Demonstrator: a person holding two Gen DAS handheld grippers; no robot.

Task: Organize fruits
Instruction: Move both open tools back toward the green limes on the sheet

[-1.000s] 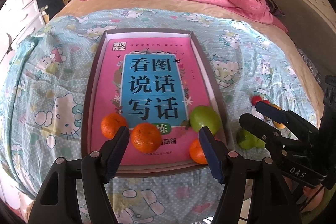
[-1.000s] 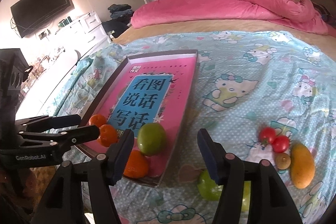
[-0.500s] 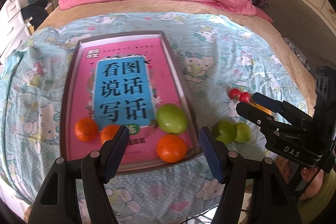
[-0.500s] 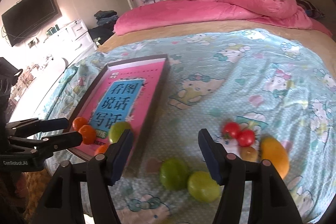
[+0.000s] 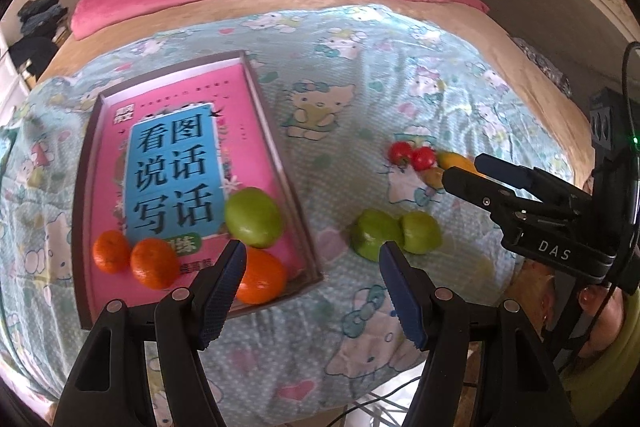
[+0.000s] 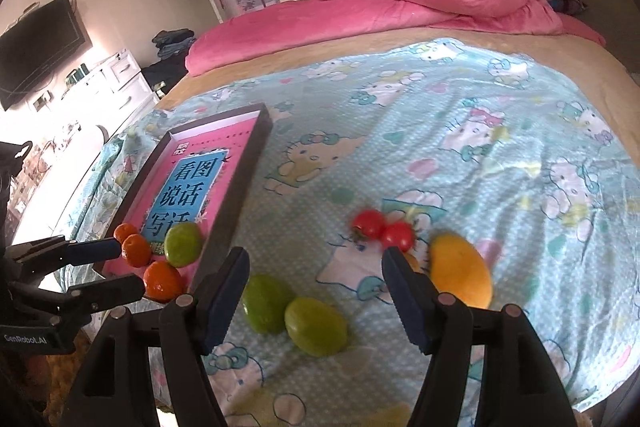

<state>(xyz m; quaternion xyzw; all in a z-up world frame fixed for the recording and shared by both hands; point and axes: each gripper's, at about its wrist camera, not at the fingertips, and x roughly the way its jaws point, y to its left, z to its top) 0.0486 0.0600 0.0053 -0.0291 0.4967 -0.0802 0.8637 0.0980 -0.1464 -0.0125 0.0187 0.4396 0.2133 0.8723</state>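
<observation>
A shallow dark tray (image 5: 86, 163) (image 6: 256, 143) with a pink book cover inside lies on the bed. In it sit three oranges (image 5: 154, 263) (image 6: 162, 281) and a green fruit (image 5: 254, 213) (image 6: 183, 245). On the sheet lie two green fruits (image 5: 420, 233) (image 6: 316, 321), two red tomatoes (image 5: 412, 155) (image 6: 380, 231), a yellow mango (image 6: 460, 271) and a small brown fruit (image 5: 434, 177). My left gripper (image 5: 312, 267) is open and empty near the tray's right corner. My right gripper (image 6: 314, 275) is open and empty above the two green fruits.
A Hello Kitty sheet (image 6: 440, 147) covers the bed, with a pink duvet (image 6: 400, 3) bunched at the far end. The bed's front edge lies just below both grippers. White drawers (image 6: 120, 79) and a wall TV (image 6: 36, 47) stand to the left.
Both grippers have swung to the right, away from the tray and toward the loose fruits on the sheet. Both have stayed open and empty. No fruit has moved.
</observation>
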